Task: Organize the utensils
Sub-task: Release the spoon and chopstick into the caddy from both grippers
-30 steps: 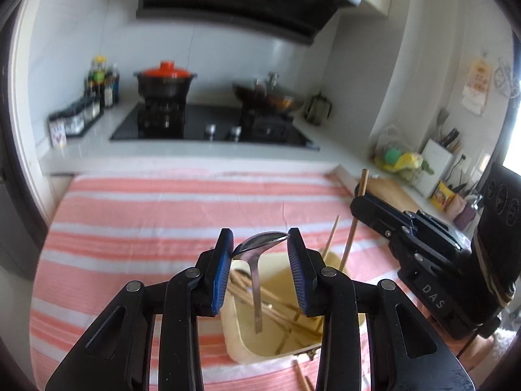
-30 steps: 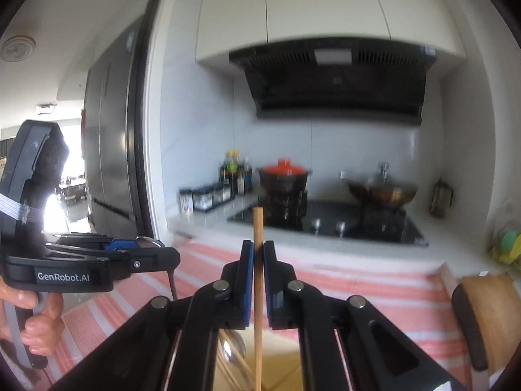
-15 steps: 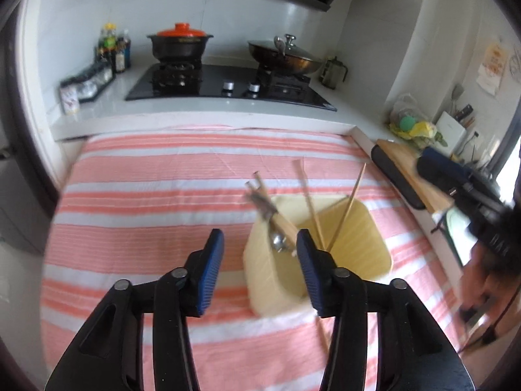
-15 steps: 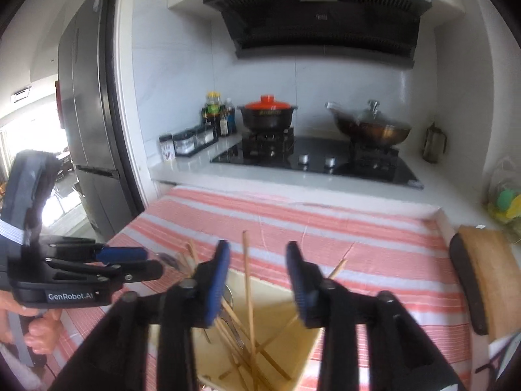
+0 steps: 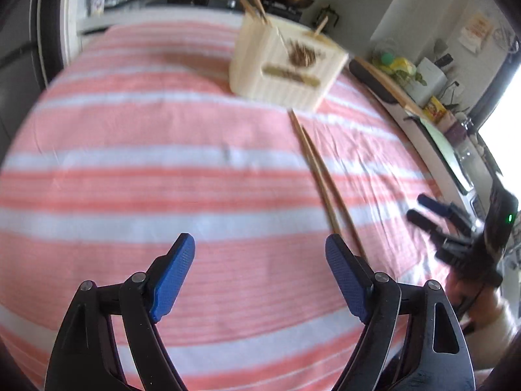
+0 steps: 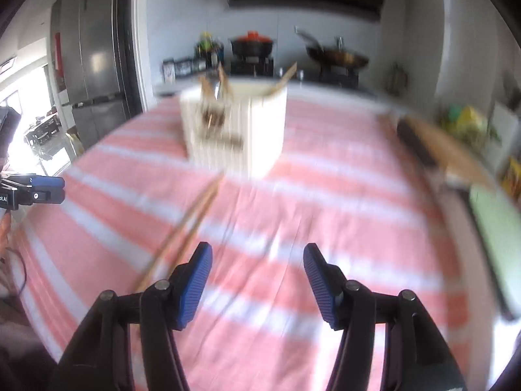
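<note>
Left wrist view looks down on the desk (image 5: 130,169) under its pink-and-white striped cloth (image 5: 195,123). Largest on it is the cream utensil holder (image 5: 286,65), standing far ahead with sticks poking from its top. A pair of chopsticks (image 5: 320,176) lies flat on the cloth, running from the holder's foot toward the left gripper (image 5: 260,260) and ending just beside its right-hand jaw, outside the gap. Those jaws are opening wide, with only cloth between them. The right gripper (image 6: 257,272), blurred, is also opening, empty; the chopsticks pass its left-hand jaw.
</note>
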The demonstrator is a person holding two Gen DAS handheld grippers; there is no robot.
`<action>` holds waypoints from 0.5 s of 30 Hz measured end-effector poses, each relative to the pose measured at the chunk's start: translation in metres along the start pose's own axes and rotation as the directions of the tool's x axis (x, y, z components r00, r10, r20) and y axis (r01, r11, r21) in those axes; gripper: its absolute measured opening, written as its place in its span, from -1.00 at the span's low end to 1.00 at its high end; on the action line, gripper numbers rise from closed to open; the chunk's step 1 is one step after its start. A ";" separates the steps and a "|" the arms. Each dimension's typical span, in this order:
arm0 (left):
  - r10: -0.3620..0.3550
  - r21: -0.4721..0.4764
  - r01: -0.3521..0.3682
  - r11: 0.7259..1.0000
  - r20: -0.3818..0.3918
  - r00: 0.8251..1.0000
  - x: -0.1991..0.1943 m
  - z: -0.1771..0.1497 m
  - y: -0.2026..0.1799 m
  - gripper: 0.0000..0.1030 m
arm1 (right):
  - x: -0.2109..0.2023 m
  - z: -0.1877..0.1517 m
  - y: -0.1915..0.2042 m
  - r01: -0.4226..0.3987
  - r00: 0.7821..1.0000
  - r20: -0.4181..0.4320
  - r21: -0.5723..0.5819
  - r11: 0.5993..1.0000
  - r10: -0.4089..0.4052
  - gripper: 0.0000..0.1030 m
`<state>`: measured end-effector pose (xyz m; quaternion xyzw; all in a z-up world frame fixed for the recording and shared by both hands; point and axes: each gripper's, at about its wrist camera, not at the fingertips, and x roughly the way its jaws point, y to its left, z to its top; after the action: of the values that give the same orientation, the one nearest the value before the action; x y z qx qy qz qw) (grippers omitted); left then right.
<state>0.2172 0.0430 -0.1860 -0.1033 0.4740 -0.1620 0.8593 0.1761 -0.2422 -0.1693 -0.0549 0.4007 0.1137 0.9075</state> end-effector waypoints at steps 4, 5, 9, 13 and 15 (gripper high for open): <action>-0.016 0.014 0.016 1.000 -0.013 1.000 0.012 -0.014 -0.021 0.62 | 0.002 -0.040 0.014 -0.009 1.000 -0.020 0.073 0.997 0.010 0.15; -0.010 0.029 0.010 1.000 0.001 1.000 0.011 -0.011 -0.028 0.62 | -0.001 -0.044 0.015 -0.025 1.000 -0.011 0.094 0.995 0.026 0.14; 0.003 0.061 -0.006 0.998 0.050 0.999 0.012 0.008 -0.044 0.62 | -0.010 -0.046 0.020 -0.066 0.998 0.015 0.114 0.991 0.064 0.11; 0.006 0.047 -0.009 0.999 0.054 0.999 0.022 0.026 -0.049 0.62 | -0.002 -0.029 0.039 -0.134 0.991 -0.005 0.099 0.986 0.135 -0.10; -0.002 0.012 0.001 1.000 0.055 0.998 0.023 0.029 -0.044 0.62 | 0.008 -0.024 0.050 -0.187 0.981 -0.038 0.103 0.977 0.192 -0.28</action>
<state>0.2456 -0.0056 -0.1740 -0.1028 0.4490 -0.1627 0.8726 0.1510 -0.1969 -0.1917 0.0257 0.4309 0.1786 0.8842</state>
